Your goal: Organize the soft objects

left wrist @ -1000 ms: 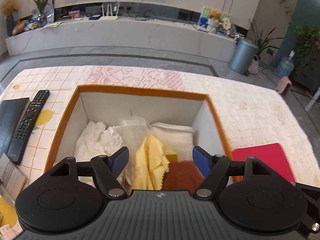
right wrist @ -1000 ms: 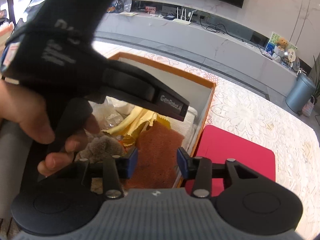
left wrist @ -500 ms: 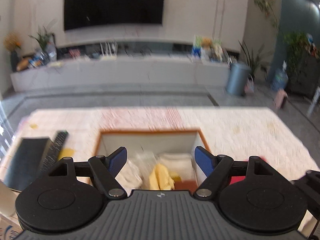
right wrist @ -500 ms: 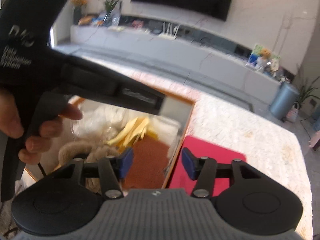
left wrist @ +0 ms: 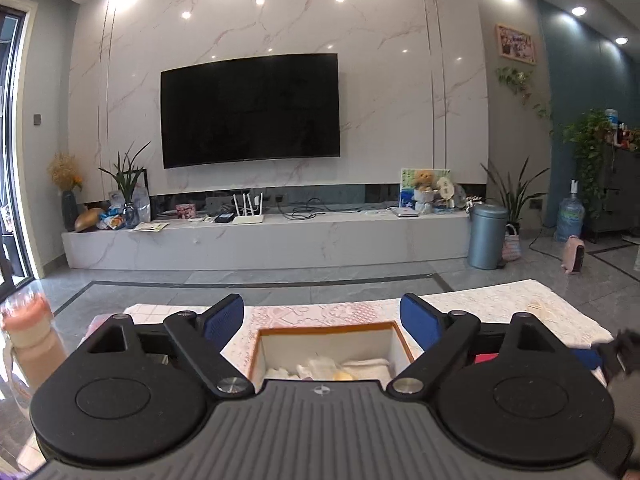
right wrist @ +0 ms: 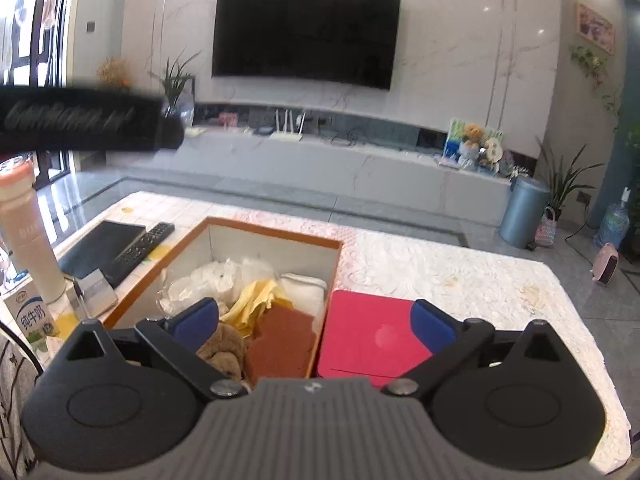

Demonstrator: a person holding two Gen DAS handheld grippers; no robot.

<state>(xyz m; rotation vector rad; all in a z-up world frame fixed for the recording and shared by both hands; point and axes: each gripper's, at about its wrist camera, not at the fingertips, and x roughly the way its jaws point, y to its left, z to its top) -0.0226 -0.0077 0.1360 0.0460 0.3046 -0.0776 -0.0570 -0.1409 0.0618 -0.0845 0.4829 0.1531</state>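
Note:
An orange-rimmed storage box (right wrist: 276,227) stands on the table and holds soft things: white cloths (right wrist: 216,280), a yellow cloth (right wrist: 256,304), a rust-brown cloth (right wrist: 282,340) and a tan plush piece (right wrist: 224,350). The box also shows low in the left wrist view (left wrist: 326,326). My right gripper (right wrist: 316,320) is open and empty, raised above the box's near edge. My left gripper (left wrist: 322,322) is open and empty, raised and pulled back from the box. Its body crosses the right wrist view at upper left (right wrist: 92,124).
A red flat pad (right wrist: 368,336) lies right of the box. A remote (right wrist: 144,242) and a black tablet (right wrist: 100,246) lie to its left, with a pink-capped bottle (right wrist: 28,232) and a milk carton (right wrist: 30,316) nearer. The table's lace cloth (right wrist: 460,276) extends right.
Both grippers have risen and tilted up away from the box, so the room and TV fill the views. The right gripper has opened wider. The box contents look unchanged.

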